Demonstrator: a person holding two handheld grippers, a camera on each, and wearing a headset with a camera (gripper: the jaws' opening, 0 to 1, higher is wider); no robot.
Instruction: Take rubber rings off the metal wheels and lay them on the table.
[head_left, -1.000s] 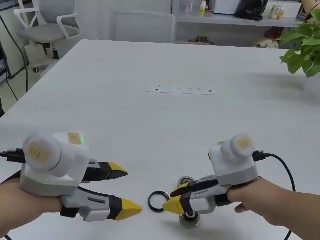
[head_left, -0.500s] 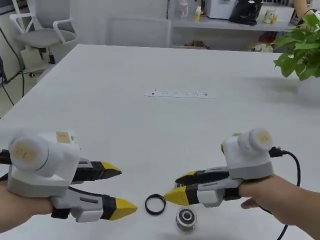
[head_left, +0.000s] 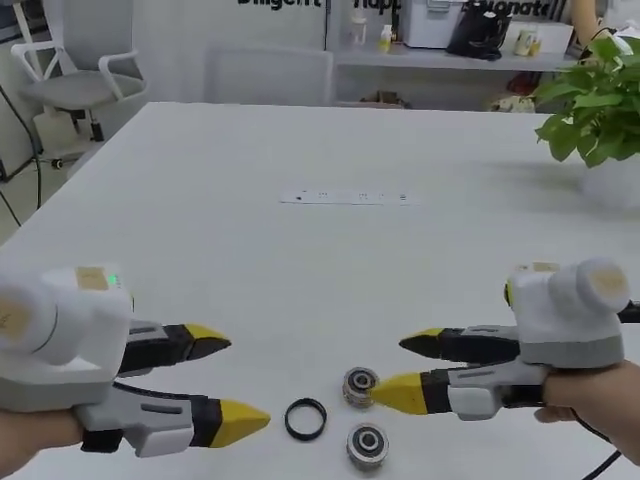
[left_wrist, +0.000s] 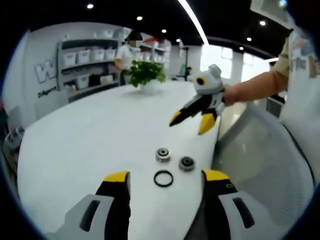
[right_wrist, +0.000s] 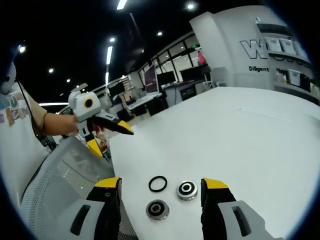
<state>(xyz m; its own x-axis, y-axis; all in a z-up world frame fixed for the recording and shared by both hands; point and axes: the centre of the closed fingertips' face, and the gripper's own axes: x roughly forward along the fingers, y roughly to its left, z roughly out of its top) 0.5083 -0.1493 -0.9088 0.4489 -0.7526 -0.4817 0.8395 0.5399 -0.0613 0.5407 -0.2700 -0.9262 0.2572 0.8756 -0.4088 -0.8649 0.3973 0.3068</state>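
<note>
A loose black rubber ring (head_left: 305, 418) (left_wrist: 163, 178) (right_wrist: 158, 183) lies flat on the white table (head_left: 330, 250). Two small metal wheels sit beside it: one (head_left: 359, 385) (left_wrist: 163, 154) (right_wrist: 187, 190) further from me, one (head_left: 367, 445) (left_wrist: 187, 162) (right_wrist: 157, 209) near the table's front edge. My left gripper (head_left: 222, 380) (left_wrist: 166, 181) is open, left of the ring, holding nothing. On the other side my right gripper (head_left: 405, 366) (right_wrist: 159, 187) is open too, its tips just right of the far wheel and above the table.
A white power strip (head_left: 345, 197) lies mid-table. A potted plant (head_left: 590, 95) stands at the far right. An office chair (head_left: 75, 70) and shelves stand behind the table. A grey mesh chair back (right_wrist: 65, 175) is near the front edge.
My right gripper has lifted off the wheels and pulled back to the right, leaving both wheels and the ring on the table. The head view has tilted, shifting the picture.
</note>
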